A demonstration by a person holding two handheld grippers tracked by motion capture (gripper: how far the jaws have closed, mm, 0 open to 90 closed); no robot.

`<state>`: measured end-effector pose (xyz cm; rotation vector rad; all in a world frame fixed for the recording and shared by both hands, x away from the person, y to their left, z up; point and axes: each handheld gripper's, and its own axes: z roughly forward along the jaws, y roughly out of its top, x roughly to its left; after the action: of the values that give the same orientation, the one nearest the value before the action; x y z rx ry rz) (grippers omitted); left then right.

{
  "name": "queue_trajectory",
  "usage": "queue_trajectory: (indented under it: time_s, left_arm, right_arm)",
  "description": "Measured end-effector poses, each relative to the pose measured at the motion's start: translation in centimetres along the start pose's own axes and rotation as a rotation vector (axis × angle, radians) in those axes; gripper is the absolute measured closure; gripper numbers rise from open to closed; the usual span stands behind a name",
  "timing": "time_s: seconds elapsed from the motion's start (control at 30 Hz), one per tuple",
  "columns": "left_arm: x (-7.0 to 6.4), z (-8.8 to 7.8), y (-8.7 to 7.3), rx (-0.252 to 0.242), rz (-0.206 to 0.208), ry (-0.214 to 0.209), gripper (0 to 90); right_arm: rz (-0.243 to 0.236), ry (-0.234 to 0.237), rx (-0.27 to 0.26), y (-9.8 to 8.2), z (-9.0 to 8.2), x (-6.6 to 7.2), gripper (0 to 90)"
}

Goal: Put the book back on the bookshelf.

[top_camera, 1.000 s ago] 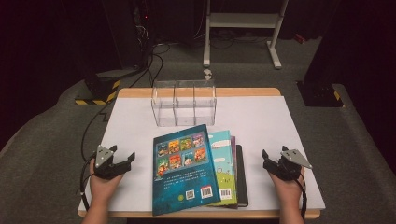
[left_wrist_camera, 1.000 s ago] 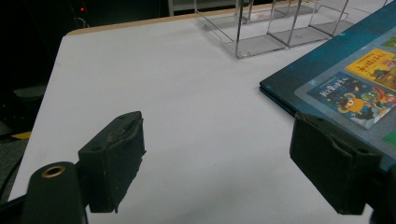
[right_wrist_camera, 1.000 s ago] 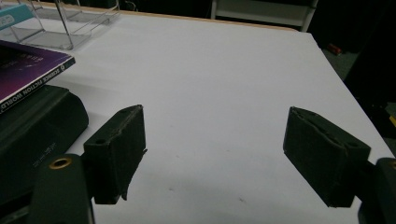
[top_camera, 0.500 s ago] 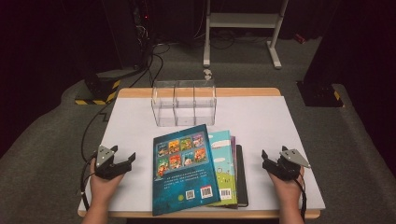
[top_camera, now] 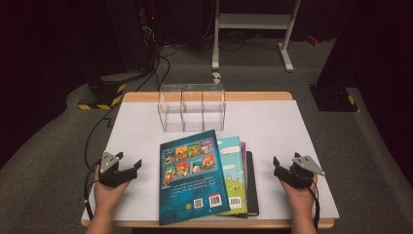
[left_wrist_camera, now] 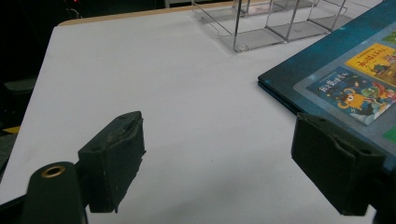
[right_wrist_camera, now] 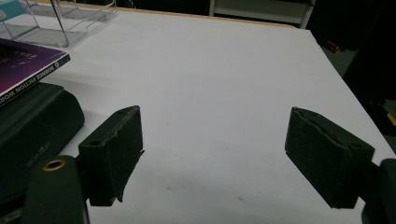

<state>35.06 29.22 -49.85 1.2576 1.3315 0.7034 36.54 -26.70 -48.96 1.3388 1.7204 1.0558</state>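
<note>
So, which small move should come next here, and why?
Probably the left gripper should slide toward the near left edge of the blue book. Both grippers are open and hold nothing; the right gripper rests apart from the stack. The blue book lies on top, tilted, and the clear organizer behind it is empty, so that book seems first to lift.

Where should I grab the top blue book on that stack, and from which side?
Take the blue book by its left long edge, coming in from the left with the left gripper, whose fingers are open. In the left gripper view that edge overhangs the white table with nothing beside it, so one finger could probably slide under. On its right it lies flat on the other books, leaving little to pinch.
</note>
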Motion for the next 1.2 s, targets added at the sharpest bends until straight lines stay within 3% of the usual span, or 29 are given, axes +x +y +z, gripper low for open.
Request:
queue_trajectory:
  time_s: [0.23,0.3,0.5,0.67,0.87,1.03,1.2]
  left_arm:
    - [-0.1,-0.1,0.2,-0.005,0.009,-0.004,17.4]
    - [-0.2,-0.2,0.3,-0.008,-0.007,-0.018,17.3]
    - [-0.7,-0.2,0.1,0.048,-0.01,-0.044,14.8]
    - [-1.3,-0.2,0.0,0.077,-0.033,-0.065,14.4]
    - [-2.5,-0.1,-0.2,0.124,-0.04,-0.093,14.1]
    - [-3.9,0.2,-0.7,0.172,-0.077,-0.12,14.0]
    - [-5.4,0.4,-1.2,0.227,-0.088,-0.155,13.8]
  right_arm:
    - [-0.003,-0.003,-0.009,0.0,-0.1,0.1,17.9]
    - [0.002,0.004,-0.016,0.1,-0.2,0.1,17.9]
    - [-0.016,0.013,-0.028,0.9,-0.7,0.8,15.1]
    - [-0.052,0.07,-0.035,1.6,-1.3,1.8,18.2]
    - [-0.043,0.101,-0.04,2.0,-1.6,2.5,16.7]
    - [-0.042,0.153,-0.036,2.3,-1.8,3.3,17.1]
    - [-0.049,0.186,-0.042,2.7,-2.1,4.2,17.2]
